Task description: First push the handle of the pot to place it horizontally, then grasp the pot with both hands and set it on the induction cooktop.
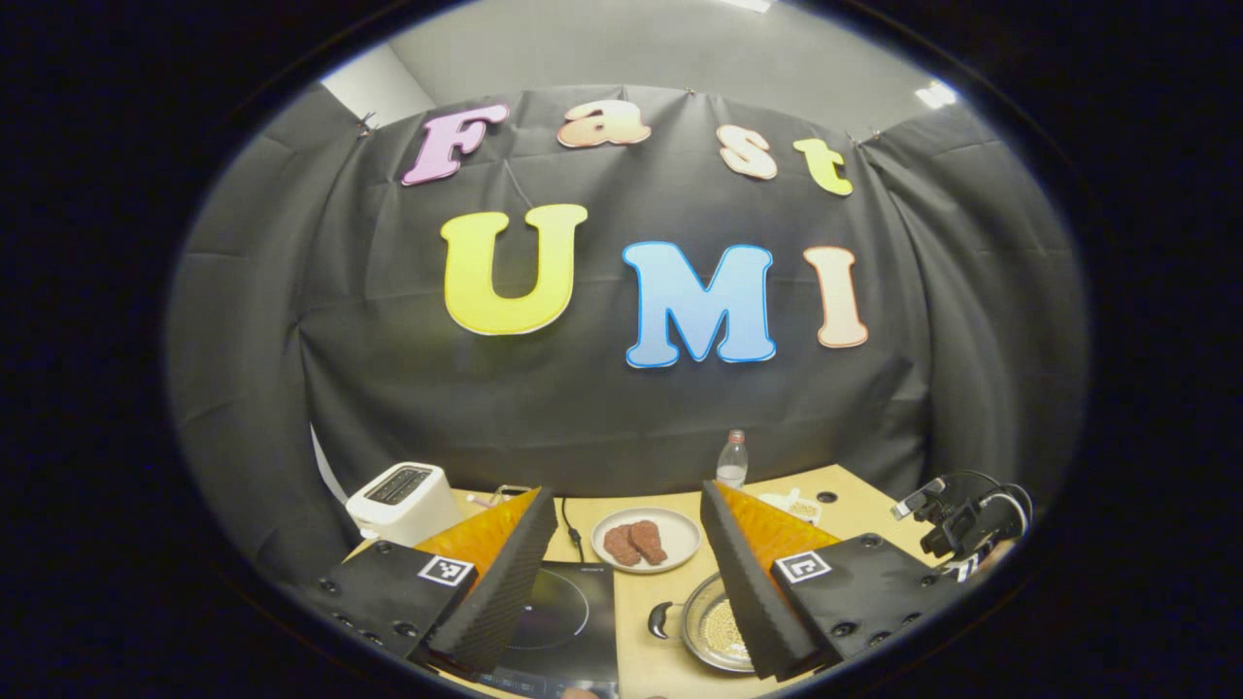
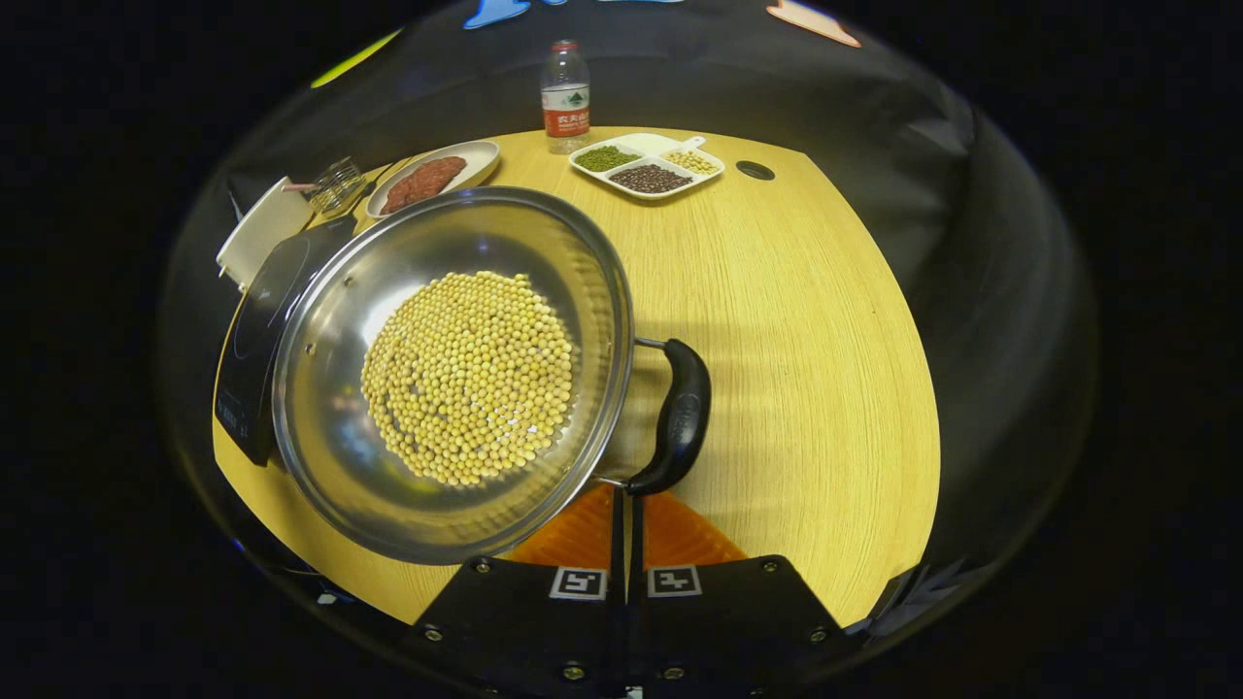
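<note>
A steel pot [image 2: 456,379] holding yellow soybeans stands on the wooden table [image 2: 806,369], its left edge over the black induction cooktop [image 2: 254,335]. The pot's black side handle [image 2: 680,413] points right. My right gripper [image 2: 626,500] is shut with nothing in it, its tips at the near end of that handle. My left gripper [image 1: 629,495] is open and held high, with the cooktop [image 1: 568,621] below its left finger. The pot [image 1: 709,631] and its other black handle [image 1: 660,619] lie below, by the right finger. The right gripper [image 1: 961,524] is at the far right.
A plate of brown meat pieces [image 2: 432,177], a water bottle [image 2: 565,97] and a divided dish of beans [image 2: 646,165] stand at the table's far side. A white toaster [image 1: 403,500] sits at the back left. A cable hole [image 2: 755,170] is near the dish.
</note>
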The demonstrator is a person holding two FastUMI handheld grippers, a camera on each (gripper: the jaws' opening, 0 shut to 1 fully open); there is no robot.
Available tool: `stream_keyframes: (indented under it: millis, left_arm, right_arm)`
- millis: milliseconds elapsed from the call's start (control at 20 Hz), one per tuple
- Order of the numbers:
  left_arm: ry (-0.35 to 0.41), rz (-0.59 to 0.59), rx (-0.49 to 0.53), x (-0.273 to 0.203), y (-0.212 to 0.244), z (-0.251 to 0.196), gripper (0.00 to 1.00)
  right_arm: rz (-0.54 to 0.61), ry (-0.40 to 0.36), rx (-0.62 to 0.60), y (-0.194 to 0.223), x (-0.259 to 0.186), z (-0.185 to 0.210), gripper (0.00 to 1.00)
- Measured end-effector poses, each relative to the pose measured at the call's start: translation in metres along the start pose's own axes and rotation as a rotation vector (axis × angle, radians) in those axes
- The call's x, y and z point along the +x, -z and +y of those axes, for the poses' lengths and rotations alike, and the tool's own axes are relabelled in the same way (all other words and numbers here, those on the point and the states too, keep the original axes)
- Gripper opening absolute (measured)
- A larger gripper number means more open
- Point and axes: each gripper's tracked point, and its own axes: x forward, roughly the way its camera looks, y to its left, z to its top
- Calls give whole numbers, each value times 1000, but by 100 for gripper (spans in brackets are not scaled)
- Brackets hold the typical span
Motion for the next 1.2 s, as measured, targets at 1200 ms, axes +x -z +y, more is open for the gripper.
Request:
stream_keyframes:
  millis: [1200]
  left_arm:
    - [89, 13, -49, -3, 18, -8, 97]
  right_arm:
    - [-359, 58, 91, -50, -78, 6, 27]
